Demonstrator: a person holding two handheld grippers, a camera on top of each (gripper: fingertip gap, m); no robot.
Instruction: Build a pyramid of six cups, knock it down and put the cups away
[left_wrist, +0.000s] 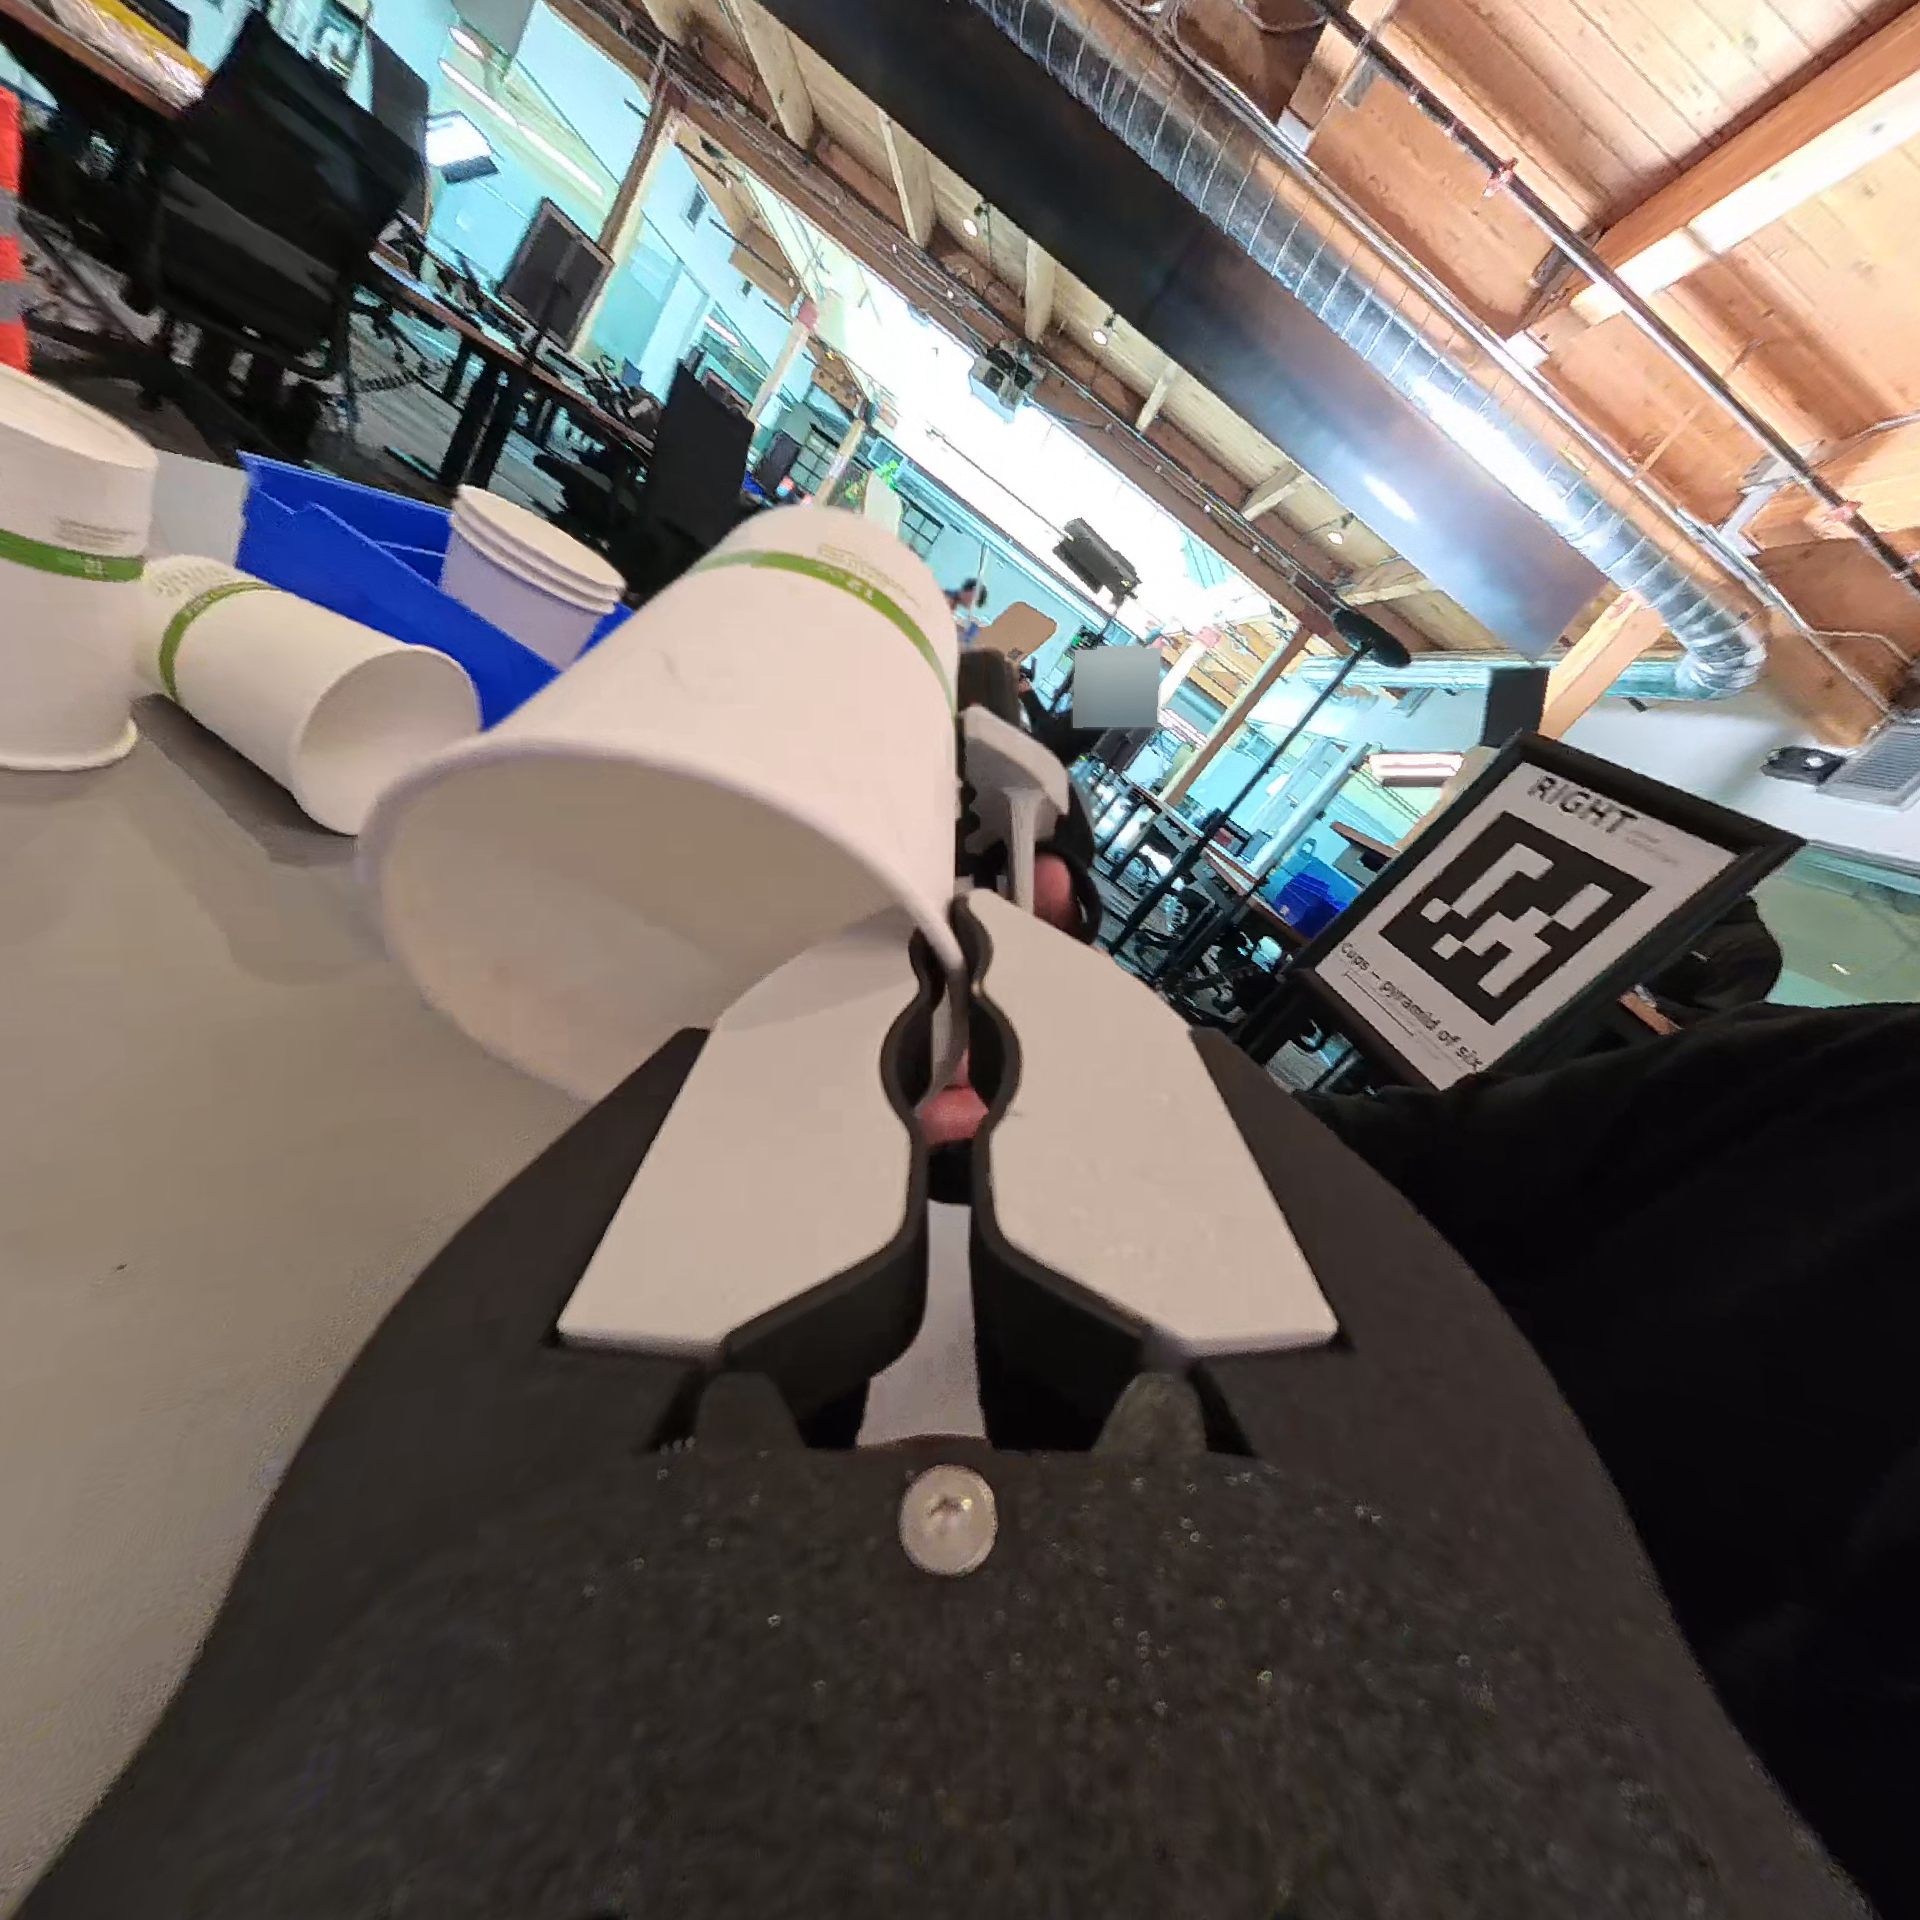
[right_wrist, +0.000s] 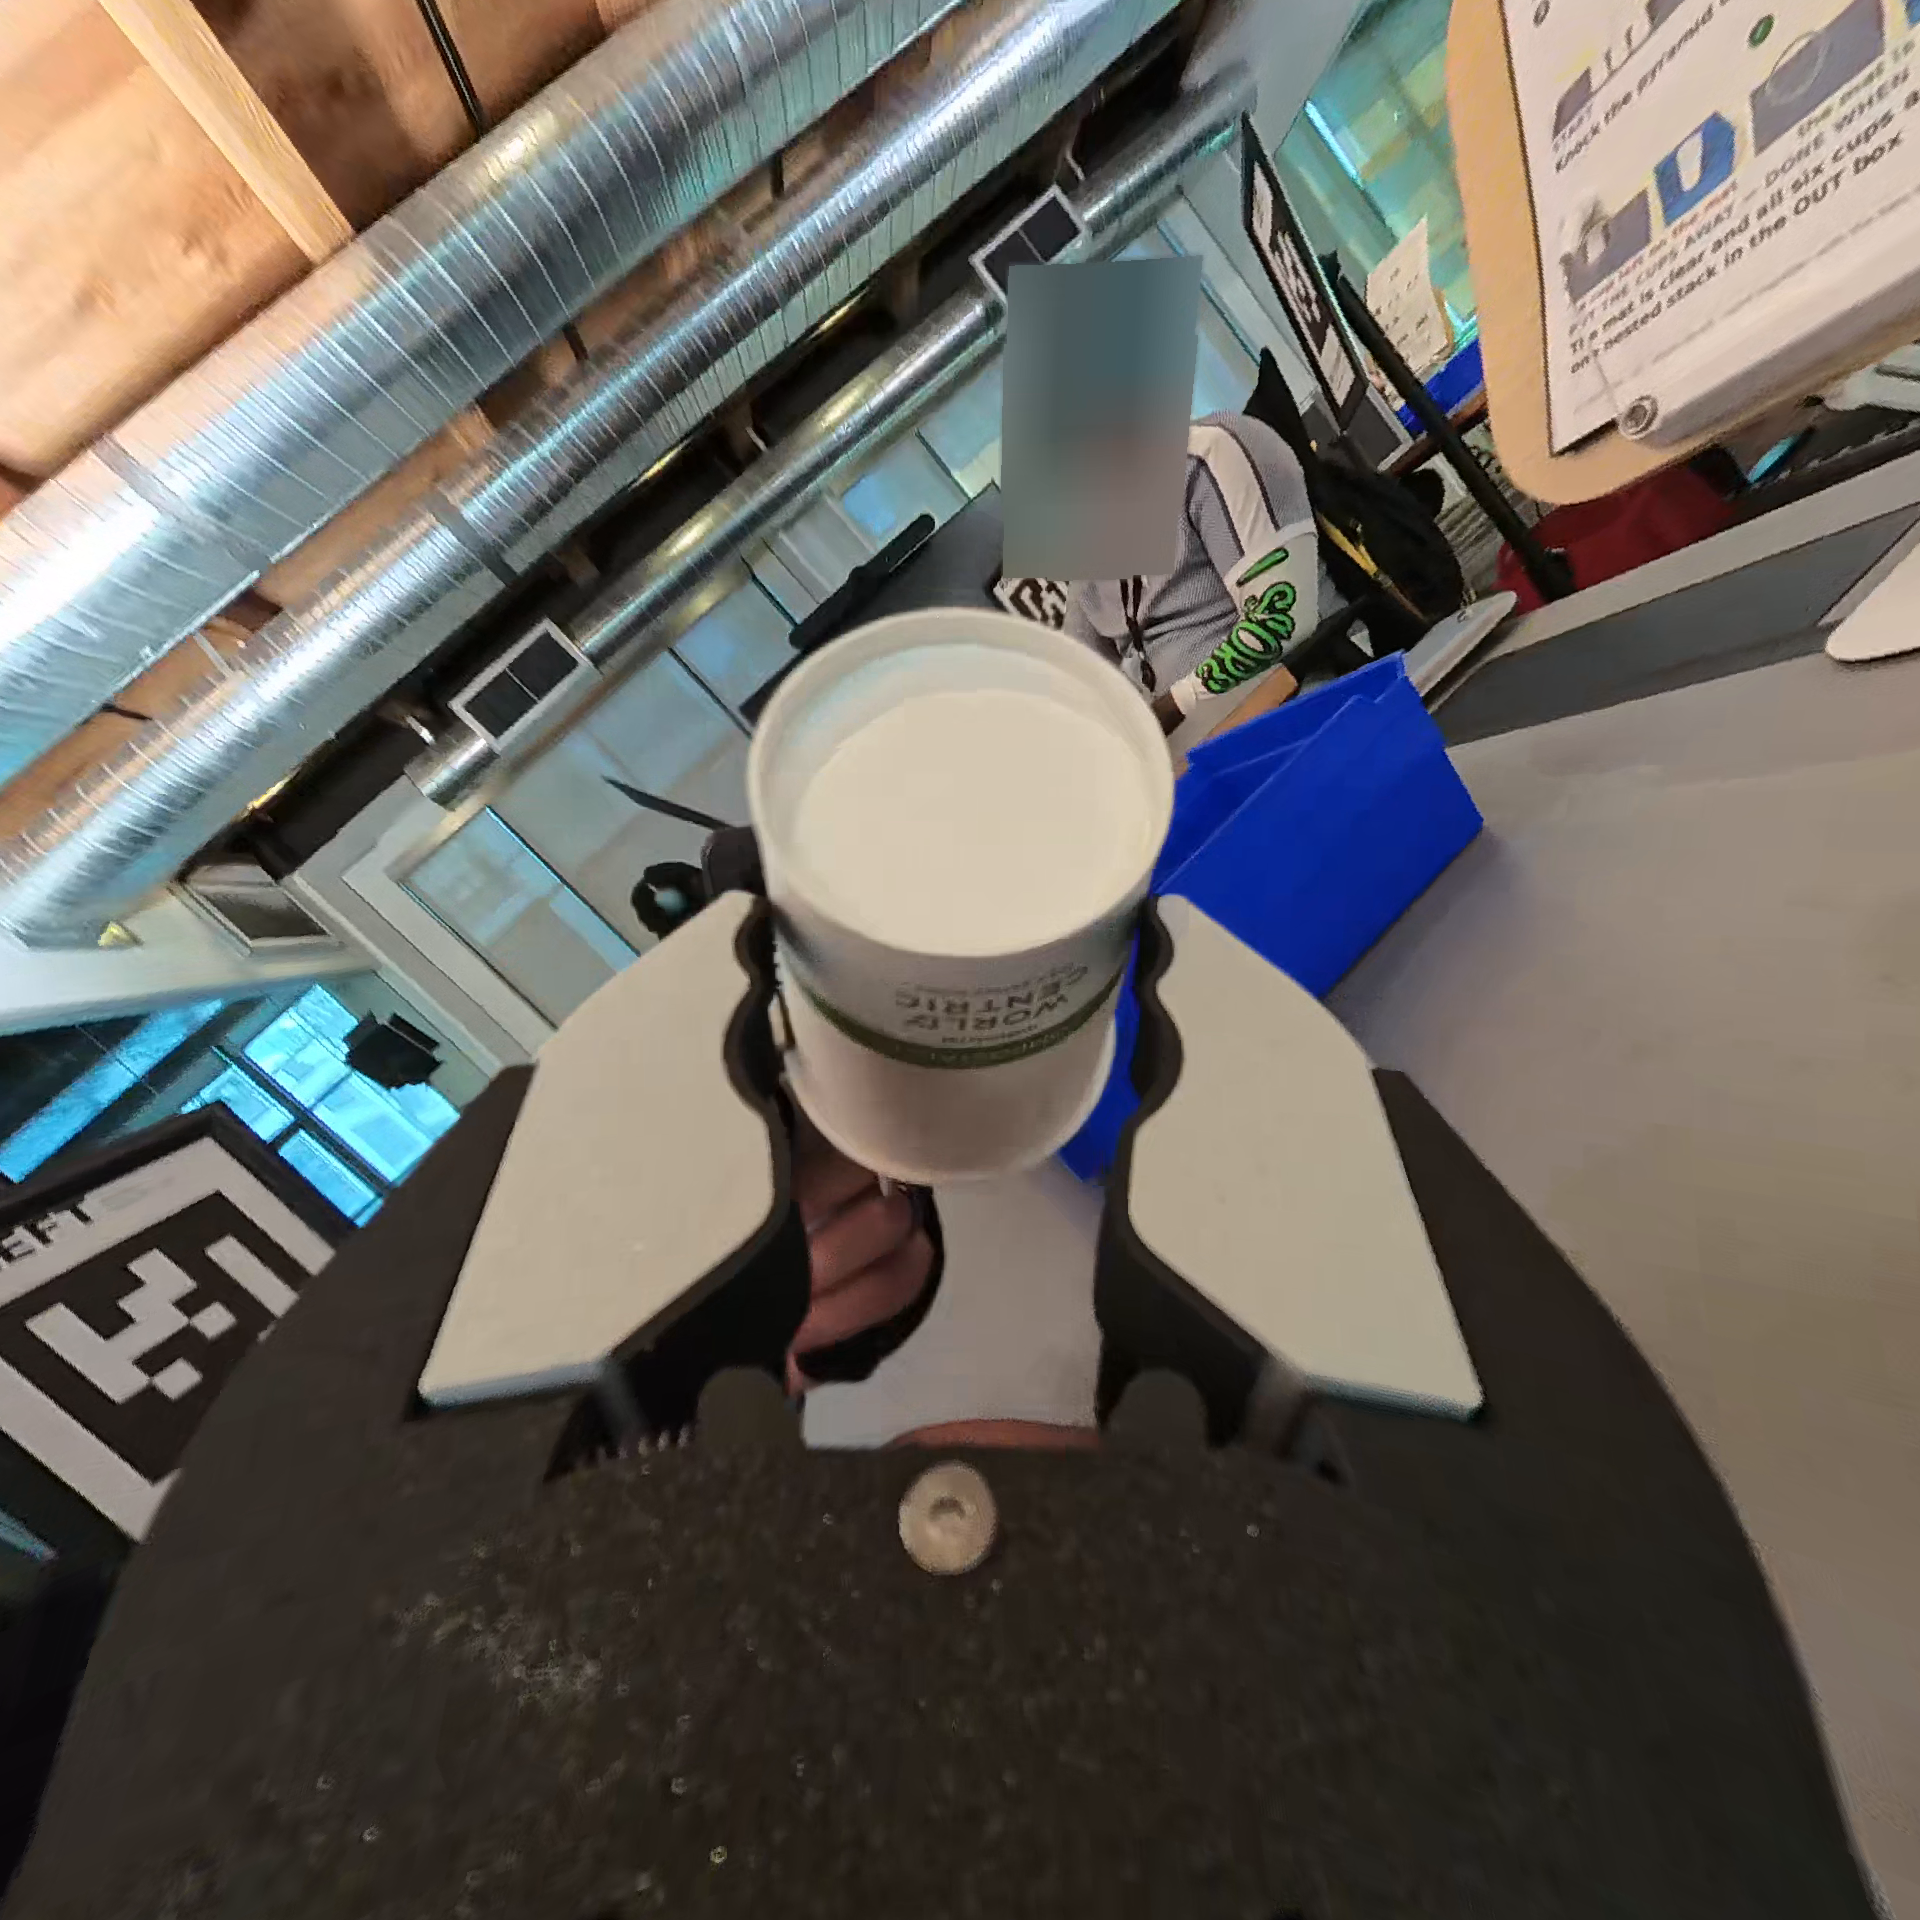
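In the left wrist view my left gripper (left_wrist: 961, 935) is shut on the rim of a white paper cup (left_wrist: 665, 790) with a green band. It pinches the cup's wall, and the cup is tilted above the grey table (left_wrist: 156, 1143) with its mouth towards the camera. One finger of the right gripper (left_wrist: 1013, 774) shows behind the cup's base. In the right wrist view my right gripper (right_wrist: 951, 925) is closed around the base end of the same cup (right_wrist: 956, 831). A pad touches each side, and the cup's bottom faces the camera.
A cup stands upside down (left_wrist: 62, 582) at far left, and another lies on its side (left_wrist: 301, 696). A stack of cups (left_wrist: 530, 582) sits in the blue bin (left_wrist: 343, 561), which also shows in the right wrist view (right_wrist: 1330, 831). Framed marker signs (left_wrist: 1507, 914) (right_wrist: 135, 1309) stand nearby. A person (right_wrist: 1226, 603) sits behind.
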